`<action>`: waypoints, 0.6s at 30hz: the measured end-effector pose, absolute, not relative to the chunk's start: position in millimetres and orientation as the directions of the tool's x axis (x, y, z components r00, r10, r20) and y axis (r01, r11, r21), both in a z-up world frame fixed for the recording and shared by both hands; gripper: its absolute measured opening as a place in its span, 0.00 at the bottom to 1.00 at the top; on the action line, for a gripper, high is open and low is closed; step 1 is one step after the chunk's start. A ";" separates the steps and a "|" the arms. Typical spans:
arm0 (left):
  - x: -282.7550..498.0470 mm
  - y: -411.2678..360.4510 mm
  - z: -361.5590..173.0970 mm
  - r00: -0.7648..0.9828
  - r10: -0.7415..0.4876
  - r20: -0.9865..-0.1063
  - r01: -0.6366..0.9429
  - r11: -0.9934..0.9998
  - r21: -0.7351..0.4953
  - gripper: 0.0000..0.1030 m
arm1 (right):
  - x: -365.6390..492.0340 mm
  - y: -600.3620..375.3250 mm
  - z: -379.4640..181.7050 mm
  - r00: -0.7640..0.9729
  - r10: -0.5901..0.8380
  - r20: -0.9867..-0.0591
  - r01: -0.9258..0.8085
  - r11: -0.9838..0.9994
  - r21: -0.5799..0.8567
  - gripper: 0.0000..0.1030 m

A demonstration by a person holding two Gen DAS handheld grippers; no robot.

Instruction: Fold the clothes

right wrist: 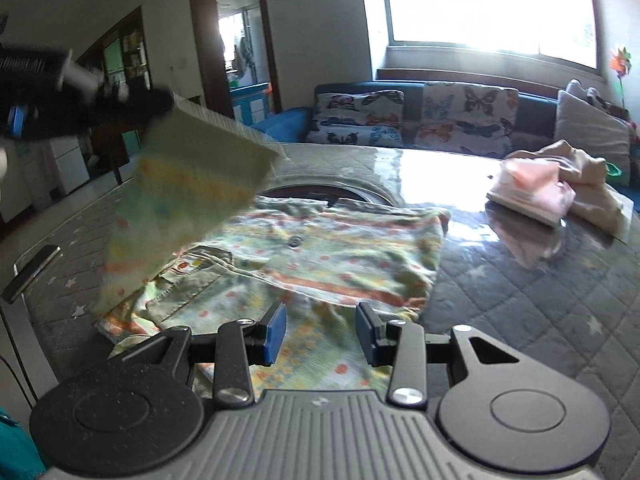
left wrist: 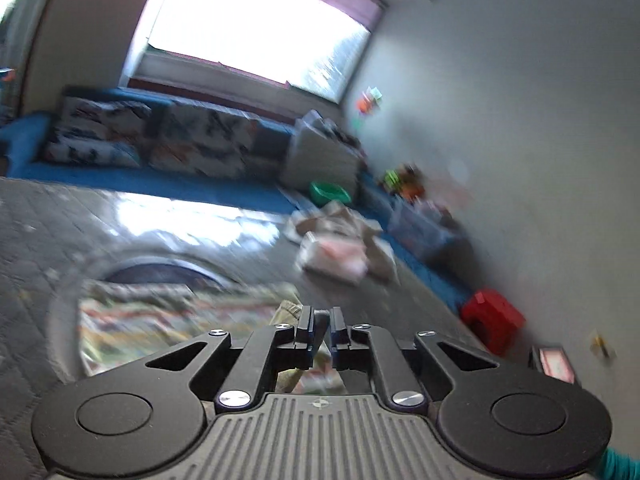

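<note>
A pale green garment (right wrist: pixel 340 248) with orange and yellow print lies spread on the grey quilted table cover (right wrist: pixel 520 300). One flap of it (right wrist: pixel 192 184) is lifted up and to the left, and my left gripper (right wrist: pixel 160 100), blurred at the upper left, is shut on its top edge. In the left wrist view my left gripper (left wrist: pixel 320 320) has its jaws nearly together with fabric pinched between them, and the garment (left wrist: pixel 160 312) hangs blurred below. My right gripper (right wrist: pixel 322 332) stands open just above the garment's near edge, with its blue pads (right wrist: pixel 276 332) apart.
A heap of pink and cream clothes (right wrist: pixel 560 188) sits at the table's far right. A phone (right wrist: pixel 32 272) lies at the left edge. A round dark recess (right wrist: pixel 320 194) shows behind the garment. A blue sofa (right wrist: pixel 440 116) with butterfly cushions stands beyond, and a red stool (left wrist: pixel 492 320) is on the floor.
</note>
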State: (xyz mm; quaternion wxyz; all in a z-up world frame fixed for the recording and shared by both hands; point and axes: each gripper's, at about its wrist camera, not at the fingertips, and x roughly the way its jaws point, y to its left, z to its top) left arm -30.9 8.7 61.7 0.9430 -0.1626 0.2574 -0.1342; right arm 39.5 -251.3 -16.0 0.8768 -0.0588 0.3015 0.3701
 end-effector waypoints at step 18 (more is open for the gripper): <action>-112.5 105.9 -14.7 0.721 -0.103 -0.685 -0.086 0.968 -0.235 0.53 | 62.7 -233.3 -49.5 0.439 0.593 -0.675 -0.662 0.722 0.203 0.37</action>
